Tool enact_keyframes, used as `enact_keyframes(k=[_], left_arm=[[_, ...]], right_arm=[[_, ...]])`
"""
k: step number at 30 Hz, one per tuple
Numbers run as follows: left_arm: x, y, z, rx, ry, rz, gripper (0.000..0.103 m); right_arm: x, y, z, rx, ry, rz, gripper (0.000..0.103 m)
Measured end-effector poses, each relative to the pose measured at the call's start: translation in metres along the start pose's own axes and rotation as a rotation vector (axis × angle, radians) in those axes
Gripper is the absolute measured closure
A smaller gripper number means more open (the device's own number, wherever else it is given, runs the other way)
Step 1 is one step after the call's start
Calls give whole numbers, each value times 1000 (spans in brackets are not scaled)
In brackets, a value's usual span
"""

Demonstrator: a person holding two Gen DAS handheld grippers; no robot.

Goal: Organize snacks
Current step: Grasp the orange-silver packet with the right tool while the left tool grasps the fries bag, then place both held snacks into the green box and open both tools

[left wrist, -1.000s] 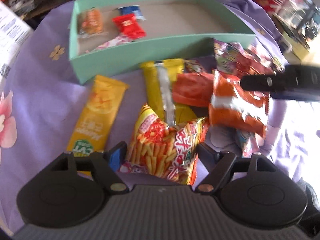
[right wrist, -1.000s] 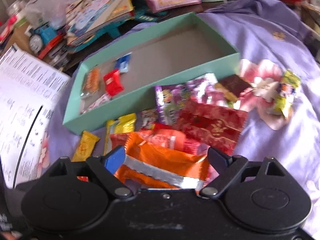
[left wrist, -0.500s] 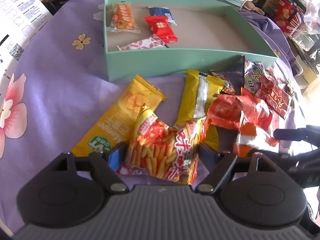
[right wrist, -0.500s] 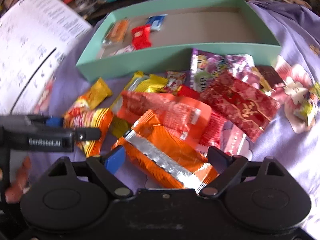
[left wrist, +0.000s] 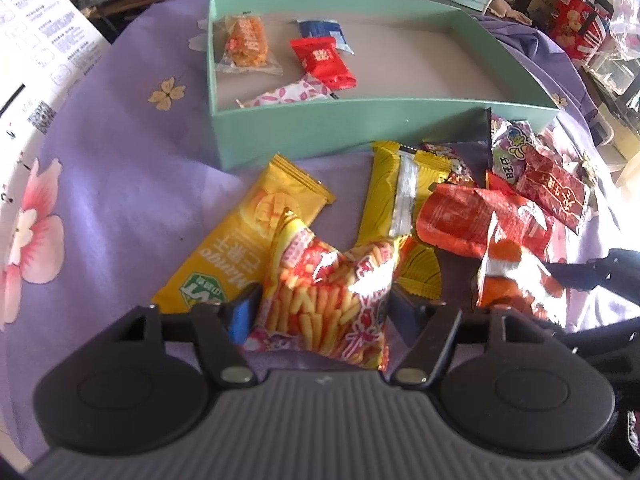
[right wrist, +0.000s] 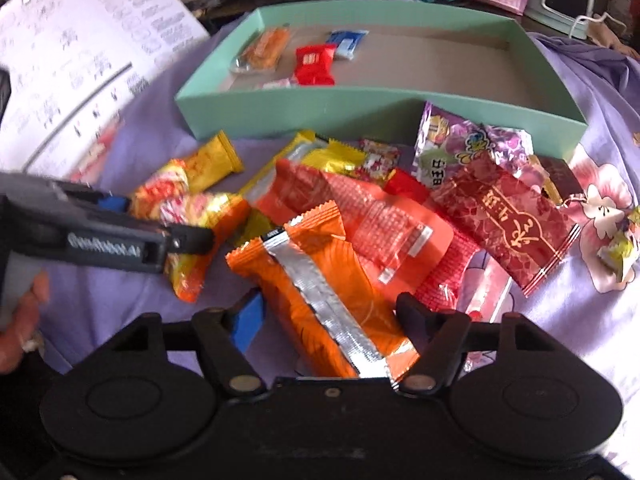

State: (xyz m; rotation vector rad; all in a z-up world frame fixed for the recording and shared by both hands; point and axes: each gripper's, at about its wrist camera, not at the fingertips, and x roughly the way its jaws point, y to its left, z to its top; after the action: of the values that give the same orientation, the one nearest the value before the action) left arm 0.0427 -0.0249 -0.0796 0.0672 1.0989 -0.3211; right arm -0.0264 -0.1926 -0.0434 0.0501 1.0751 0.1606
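Observation:
A puffy bag of stick snacks (left wrist: 324,300) sits between the fingers of my left gripper (left wrist: 320,312). The jaws are closing and both pads press its sides, pinching it. The right wrist view shows the same gripper (right wrist: 188,240) on that bag (right wrist: 192,216). My right gripper (right wrist: 332,312) straddles an orange pack with a silver seam (right wrist: 328,288). Its jaws are closing too, with a thin gap left at the blue pad (right wrist: 248,320). The teal box (left wrist: 360,128) behind holds a red candy (left wrist: 322,62), an orange bar (left wrist: 246,42), a blue packet and a floral one.
More snacks are heaped on the purple floral cloth (left wrist: 100,168): a mango bar (left wrist: 240,236), a yellow pack (left wrist: 396,192), a red pouch (right wrist: 504,216) and a purple bag (right wrist: 472,140). A printed sheet (right wrist: 80,60) lies at the left. Clutter lines the far edge. A hand (right wrist: 24,312) holds the left gripper.
Both grippers' fingers have drawn inward. The left ones now squeeze the stick-snack bag, which looks narrower. The right gripper has rolled and lowered over the orange pack.

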Motion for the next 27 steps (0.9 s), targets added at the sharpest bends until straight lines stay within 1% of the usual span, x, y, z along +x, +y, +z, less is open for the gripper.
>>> enact_keyframes(k=[1,3,6,9,18,23,27], left_arm=[[-2,0,0,3,-3,1,43],[-7,0,-1,1,-9,4,46],[-16,-1,-1,5,-26,-1,46],[-29,-2,0,23,-59,4,47],[-56,-1,13,12,-122,-3,48],[-67,-3,38,27,-170,8,48],[-70,-9,74,47,-224,29,48]], right_arm=[[-3,-1,1,12,-9,10,33],[-9,-3,4,25,-27,17,33],[-16,-6,9,49,-48,41,34],[-20,-8,15,67,-69,56,34],[-30,-20,27,142,-118,53,34],[-39,-30,48,175,-167,52,35],[-46,-42,79,207,-219,42,37]])
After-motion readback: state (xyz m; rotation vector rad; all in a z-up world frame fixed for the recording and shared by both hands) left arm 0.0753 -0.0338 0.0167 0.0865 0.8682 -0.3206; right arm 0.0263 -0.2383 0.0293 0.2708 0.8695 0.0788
